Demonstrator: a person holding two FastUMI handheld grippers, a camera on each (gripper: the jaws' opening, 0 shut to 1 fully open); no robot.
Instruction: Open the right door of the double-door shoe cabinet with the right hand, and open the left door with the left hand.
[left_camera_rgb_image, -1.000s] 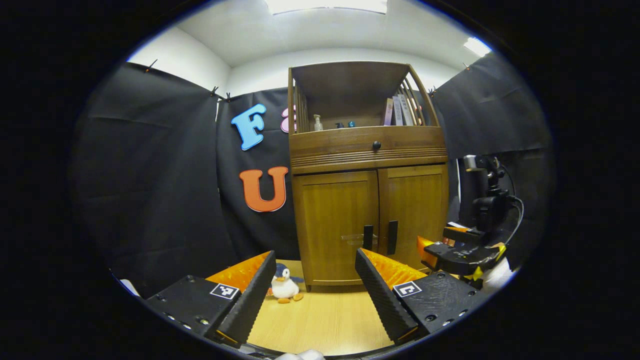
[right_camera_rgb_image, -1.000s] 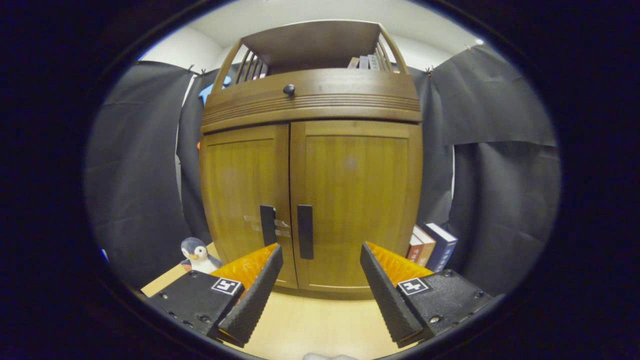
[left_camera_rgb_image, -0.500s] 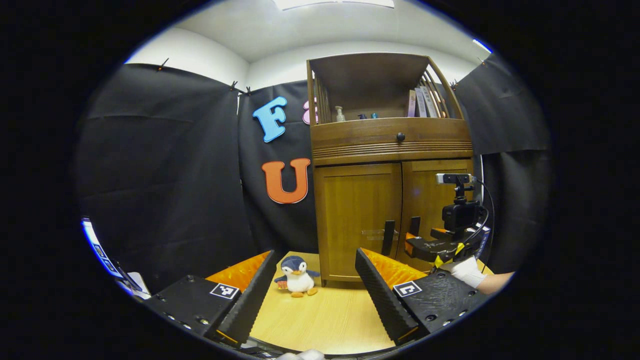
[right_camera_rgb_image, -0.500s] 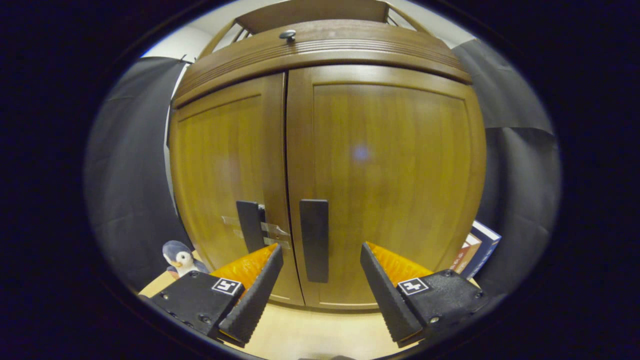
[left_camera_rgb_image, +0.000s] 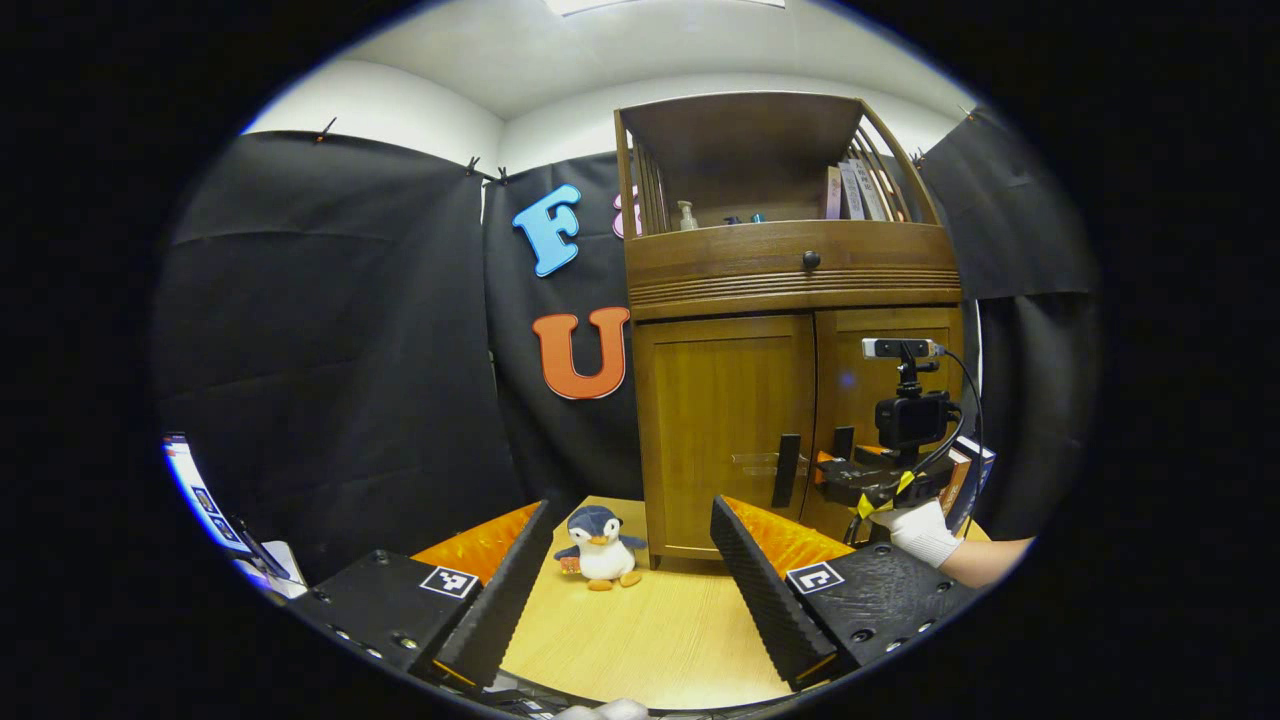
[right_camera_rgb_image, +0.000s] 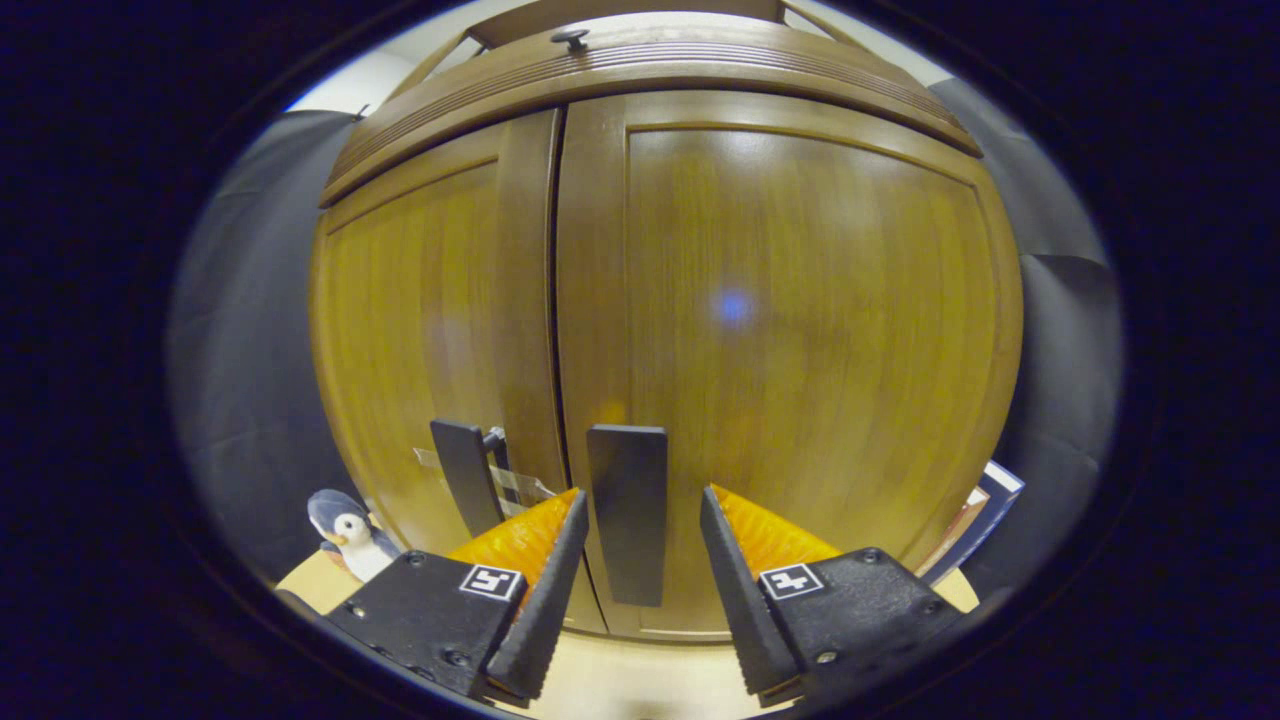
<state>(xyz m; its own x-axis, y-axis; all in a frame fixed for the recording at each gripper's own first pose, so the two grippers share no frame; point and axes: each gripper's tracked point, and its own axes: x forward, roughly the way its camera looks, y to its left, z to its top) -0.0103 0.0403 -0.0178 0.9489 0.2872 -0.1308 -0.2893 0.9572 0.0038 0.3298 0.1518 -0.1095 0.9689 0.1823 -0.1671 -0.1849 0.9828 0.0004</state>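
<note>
The shoe cabinet (left_camera_rgb_image: 790, 300) is a tall brown wooden piece standing on a pale wooden table (left_camera_rgb_image: 660, 630), with an open shelf on top, a drawer band with a small dark knob (left_camera_rgb_image: 811, 261) below it, and two doors at the bottom. In the left gripper view it sits at about two o'clock from centre. Both doors look closed: the left door (right_camera_rgb_image: 430, 330) and the right door (right_camera_rgb_image: 800, 320) meet at a narrow vertical seam. Each carries a flat dark vertical handle beside that seam, the left handle (right_camera_rgb_image: 462, 476) and the right handle (right_camera_rgb_image: 628, 520).

Compared with half a second ago, the doors loom larger in the right gripper view, the right handle has slid down between the fingers, and those fingers have drawn closer together. The left gripper view has barely changed.

The right gripper (right_camera_rgb_image: 632, 585) stands at six o'clock of its view, partly open at a middling gap, with the right handle between its fingers and a sliver of space on each side. In the left gripper view it is seen at four o'clock, held by a gloved hand (left_camera_rgb_image: 922, 530), up against the right door. The left gripper (left_camera_rgb_image: 628, 590) is spread wide and holds nothing, well back from the cabinet, with a toy penguin (left_camera_rgb_image: 600, 535) on the table between its fingers.
</note>
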